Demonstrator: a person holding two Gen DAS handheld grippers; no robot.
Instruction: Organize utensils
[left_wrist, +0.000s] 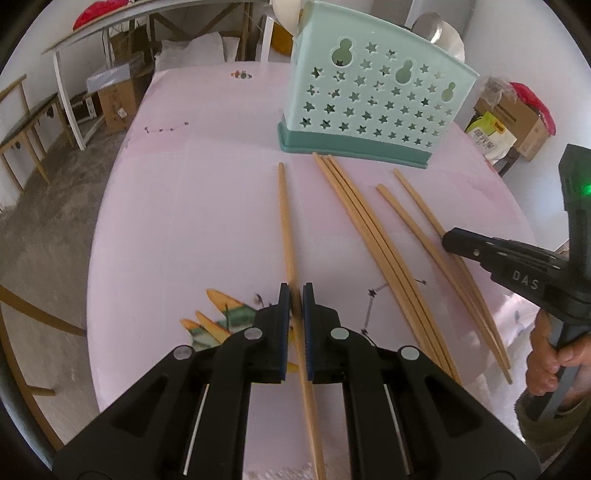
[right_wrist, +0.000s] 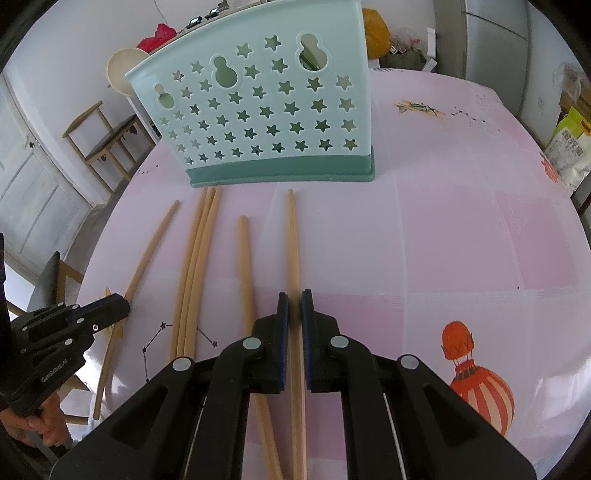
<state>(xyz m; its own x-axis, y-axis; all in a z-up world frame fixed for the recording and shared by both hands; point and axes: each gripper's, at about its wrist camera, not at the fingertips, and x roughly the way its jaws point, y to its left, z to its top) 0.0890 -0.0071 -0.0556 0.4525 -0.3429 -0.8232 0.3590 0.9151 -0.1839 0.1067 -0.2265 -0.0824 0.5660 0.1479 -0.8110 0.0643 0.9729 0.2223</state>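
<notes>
Both pairs of fingers are nearly closed, each pinching one wooden chopstick. Left fingers (left_wrist: 295, 291) clamp the leftmost chopstick (left_wrist: 285, 221); right fingers (right_wrist: 295, 299) clamp the rightmost chopstick (right_wrist: 293, 240). Between them, four more chopsticks (right_wrist: 195, 258) lie on the pink table (right_wrist: 443, 240). Ahead of the fingertips stands the star-punched mint utensil holder (right_wrist: 266, 122).

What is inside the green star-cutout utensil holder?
The holder shows only light through its cutouts; no utensil is visible inside. Its top opening and floor are hidden, so its contents can't be confirmed.
</notes>
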